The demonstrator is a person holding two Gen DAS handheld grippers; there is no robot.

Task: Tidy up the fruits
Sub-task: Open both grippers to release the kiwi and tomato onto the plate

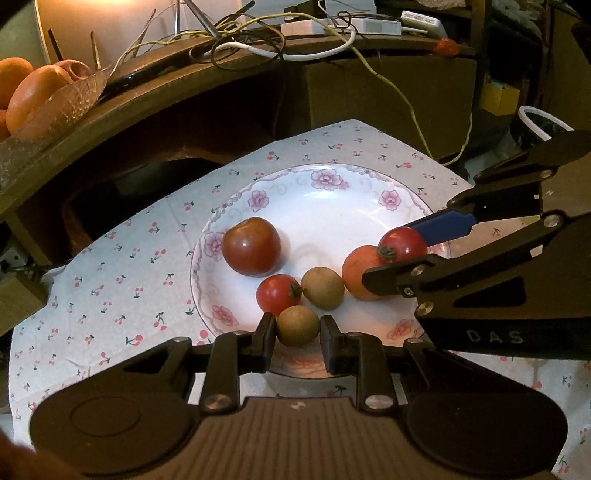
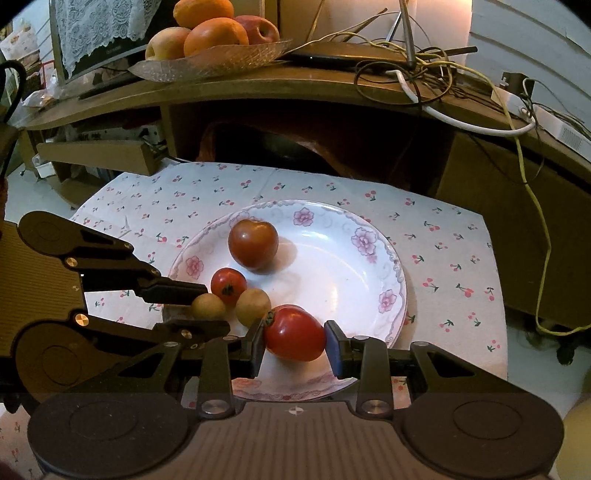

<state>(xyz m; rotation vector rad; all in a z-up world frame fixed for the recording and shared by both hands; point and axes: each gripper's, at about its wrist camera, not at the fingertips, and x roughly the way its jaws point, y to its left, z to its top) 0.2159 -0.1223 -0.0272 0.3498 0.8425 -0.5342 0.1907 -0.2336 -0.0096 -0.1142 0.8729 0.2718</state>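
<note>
A white flowered plate (image 1: 325, 206) (image 2: 332, 254) lies on a cherry-print cloth. My left gripper (image 1: 297, 328) (image 2: 195, 308) is shut on a small brown fruit (image 1: 297, 325) (image 2: 208, 306) at the plate's near rim. A second brown fruit (image 1: 322, 288) (image 2: 253, 301) and a small red tomato (image 1: 277, 293) (image 2: 228, 284) lie right beside it. A large dark tomato (image 1: 252, 246) (image 2: 253, 243) sits apart. My right gripper (image 2: 295, 345) (image 1: 404, 254) is shut on a red tomato (image 2: 295, 338) (image 1: 402, 242), which rests against an orange fruit (image 1: 358, 271).
Behind the cloth (image 1: 110, 280) (image 2: 443, 251) a curved wooden shelf (image 1: 155, 99) (image 2: 258, 86) carries a glass bowl (image 2: 210, 64) (image 1: 74, 99) of oranges and apples, tangled cables (image 1: 258, 40) (image 2: 424, 70) and white power strips (image 1: 376, 26). A yellow cable (image 2: 543, 240) hangs down on the right.
</note>
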